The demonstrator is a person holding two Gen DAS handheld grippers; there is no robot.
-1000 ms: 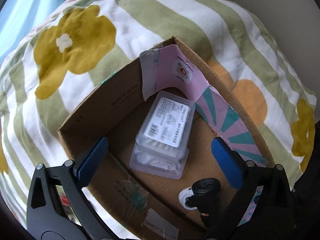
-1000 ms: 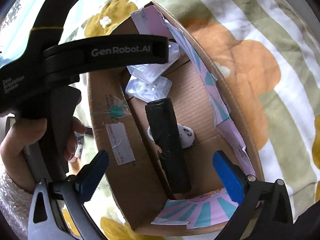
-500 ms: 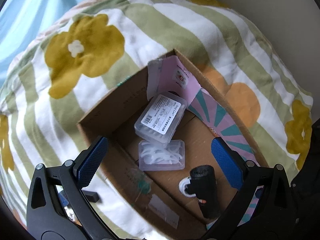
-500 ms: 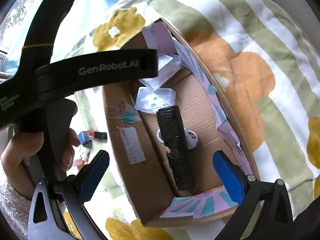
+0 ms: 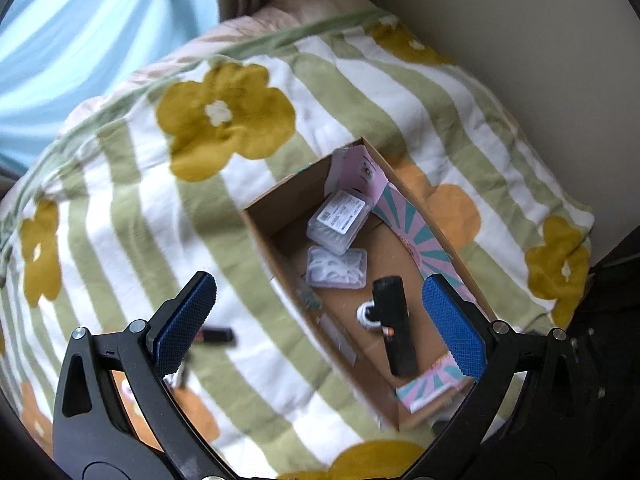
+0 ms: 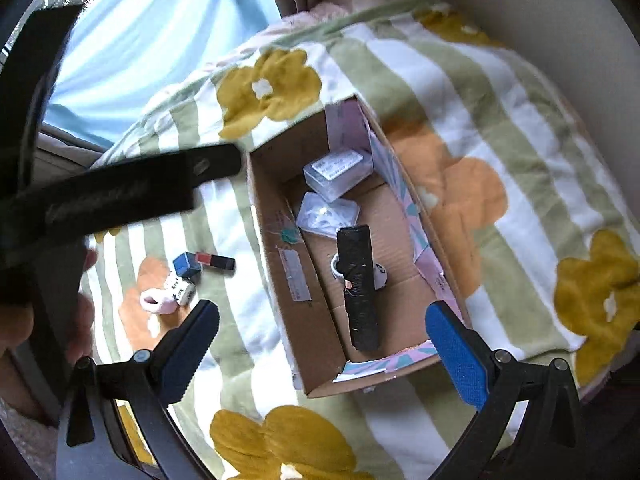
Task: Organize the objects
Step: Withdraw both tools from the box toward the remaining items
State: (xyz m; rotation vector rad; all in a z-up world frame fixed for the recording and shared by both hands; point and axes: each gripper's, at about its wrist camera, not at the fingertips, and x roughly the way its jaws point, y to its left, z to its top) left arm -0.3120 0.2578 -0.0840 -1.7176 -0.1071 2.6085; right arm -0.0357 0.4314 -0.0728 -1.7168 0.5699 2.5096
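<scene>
Both grippers' fingers stand wide apart and grasp nothing: the left gripper (image 5: 320,320) and the right gripper (image 6: 322,344) hang above a cardboard box (image 6: 316,344) on a flowered blanket (image 6: 460,92). Inside the box lie two clear plastic cases (image 5: 340,220), one black roll (image 6: 358,288) and one small white thing (image 5: 366,314). Beside the box, on the blanket, sit four small items (image 6: 188,276).

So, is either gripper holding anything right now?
No. The left gripper and right gripper both have jaws wide open with nothing between them, above the box.
</scene>
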